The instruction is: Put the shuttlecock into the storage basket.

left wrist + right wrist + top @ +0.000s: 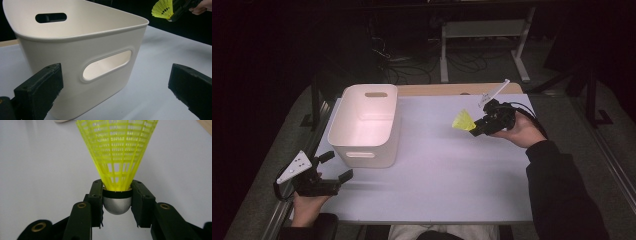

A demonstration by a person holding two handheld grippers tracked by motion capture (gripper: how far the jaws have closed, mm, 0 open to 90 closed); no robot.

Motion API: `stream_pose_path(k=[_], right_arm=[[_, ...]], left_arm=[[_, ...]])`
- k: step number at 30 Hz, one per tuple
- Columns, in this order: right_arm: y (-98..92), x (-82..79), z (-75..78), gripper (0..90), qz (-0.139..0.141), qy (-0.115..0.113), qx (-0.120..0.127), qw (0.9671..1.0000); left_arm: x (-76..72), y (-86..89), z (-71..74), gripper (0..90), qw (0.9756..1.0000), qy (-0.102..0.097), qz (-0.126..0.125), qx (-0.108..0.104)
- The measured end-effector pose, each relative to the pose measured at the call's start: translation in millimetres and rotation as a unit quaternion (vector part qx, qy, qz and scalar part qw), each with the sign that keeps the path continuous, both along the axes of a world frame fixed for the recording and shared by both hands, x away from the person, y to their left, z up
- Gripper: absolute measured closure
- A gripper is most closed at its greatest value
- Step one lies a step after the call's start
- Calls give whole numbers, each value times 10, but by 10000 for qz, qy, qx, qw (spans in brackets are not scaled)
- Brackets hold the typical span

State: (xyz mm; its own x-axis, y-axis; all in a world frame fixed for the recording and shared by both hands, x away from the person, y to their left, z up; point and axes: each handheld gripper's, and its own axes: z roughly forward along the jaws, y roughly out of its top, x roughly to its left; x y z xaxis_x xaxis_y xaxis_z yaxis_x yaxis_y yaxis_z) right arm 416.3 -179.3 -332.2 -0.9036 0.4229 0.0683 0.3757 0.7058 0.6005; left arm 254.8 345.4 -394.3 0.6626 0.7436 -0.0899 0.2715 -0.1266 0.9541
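Shuttlecock (pixel 117 167) in right tongs (pixel 117 202), skirt pointing seemingly binward.

Overhead light brightens the table (pixel 437 170) while the surrounding room stays dark and murky, with soft shadows and slightly blurred close-ups.

left gripper (pixel 337 167): jaws apart, low | right gripper (pixel 475 128): jaws clamped, raised

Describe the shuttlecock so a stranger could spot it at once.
Start at the white basket on the grey table, then look right to the right gripper. Clamped between its fingers is the shuttlecock, with a bright yellow mesh skirt and silver cap.
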Motion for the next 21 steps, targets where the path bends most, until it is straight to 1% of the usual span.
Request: stream_pose_path(k=[9,16,21], right_arm=[[77,-35,144,632,99,-74,84,9999],[175,-44,185,632,187,-91,74,9998],[231,-41,235,632,213,-76,168,9996]], left_arm=[[6,-4,-3,0,10000,20,-24,30],[4,-3,-3,0,10000,20,-24,29],[4,-3,-3,0,10000,14,-23,28]])
